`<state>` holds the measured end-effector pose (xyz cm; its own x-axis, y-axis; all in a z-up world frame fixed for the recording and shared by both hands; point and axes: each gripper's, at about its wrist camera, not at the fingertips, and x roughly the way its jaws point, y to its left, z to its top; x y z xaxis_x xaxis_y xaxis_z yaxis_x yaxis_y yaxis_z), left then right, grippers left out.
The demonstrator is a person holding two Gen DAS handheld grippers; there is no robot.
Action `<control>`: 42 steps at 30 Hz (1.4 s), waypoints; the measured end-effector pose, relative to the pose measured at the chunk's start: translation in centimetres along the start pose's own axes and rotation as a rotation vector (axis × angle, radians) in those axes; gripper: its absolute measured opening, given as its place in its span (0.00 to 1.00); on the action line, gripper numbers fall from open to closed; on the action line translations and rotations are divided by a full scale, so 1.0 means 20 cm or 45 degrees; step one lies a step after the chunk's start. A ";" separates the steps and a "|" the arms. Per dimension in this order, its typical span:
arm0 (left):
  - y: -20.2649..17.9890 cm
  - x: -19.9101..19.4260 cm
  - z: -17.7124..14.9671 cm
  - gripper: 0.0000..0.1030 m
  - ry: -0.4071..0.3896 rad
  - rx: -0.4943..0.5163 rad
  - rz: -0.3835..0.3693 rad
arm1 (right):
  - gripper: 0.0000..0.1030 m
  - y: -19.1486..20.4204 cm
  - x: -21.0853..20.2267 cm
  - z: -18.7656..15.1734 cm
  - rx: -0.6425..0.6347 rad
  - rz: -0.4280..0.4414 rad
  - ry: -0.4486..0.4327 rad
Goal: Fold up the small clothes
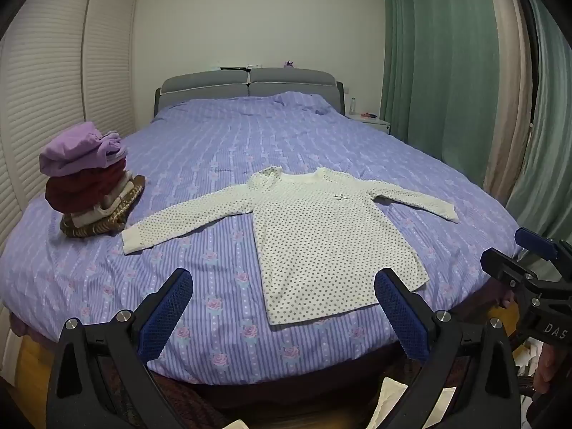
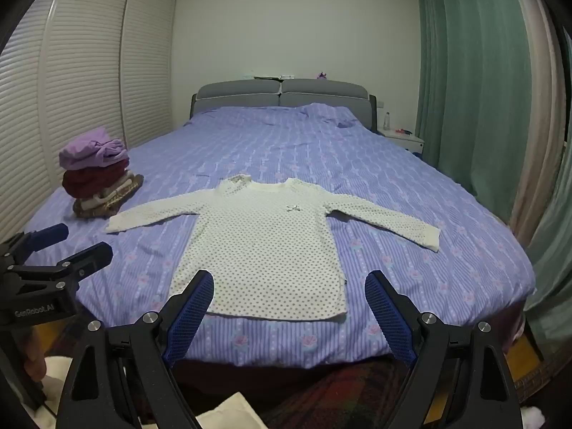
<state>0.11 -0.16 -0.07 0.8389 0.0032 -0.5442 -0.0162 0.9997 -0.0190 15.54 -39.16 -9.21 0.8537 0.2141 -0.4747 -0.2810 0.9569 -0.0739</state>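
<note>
Stack of folded clothes (image 1: 85, 182) sits at the left side of the bed (image 1: 221, 150), near the wardrobe doors; well apart from the work.

One white dotted top (image 1: 321, 228) lies flat, front up, at the near end of the bed, both sleeves spread wide, hem toward the person. Not yet folded.

Left claw (image 1: 282, 307): jaws wide apart, empty, hanging over the bed's near edge just left of the hem. Right claw (image 2: 286, 307): jaws apart, empty, poised above the hem's middle.

Step in hand, as judged: first fold. Good practice would be to pinch each sleeve at its cuff and lay it across the chest, keeping the body panel flat; then take both hem corners together and carry them to the collar evenly, so the thin fabric does not bunch.

Count: dotted top, one; sleeves, two; claws, two; stack, one, showing about four or five layers, exact number unclear.
</note>
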 end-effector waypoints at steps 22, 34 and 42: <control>0.00 -0.02 0.01 1.00 -0.027 -0.010 -0.028 | 0.85 0.01 0.00 0.00 -0.007 0.003 -0.004; 0.01 -0.02 0.01 1.00 -0.027 -0.009 -0.029 | 0.85 0.02 0.00 0.00 -0.012 0.012 -0.004; 0.01 -0.02 0.01 1.00 -0.027 -0.008 -0.029 | 0.85 0.02 0.00 0.00 -0.011 0.013 -0.004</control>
<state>-0.20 -0.04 0.27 0.8506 -0.0187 -0.5255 -0.0004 0.9993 -0.0362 15.45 -38.87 -9.28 0.8519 0.2247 -0.4730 -0.2938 0.9528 -0.0767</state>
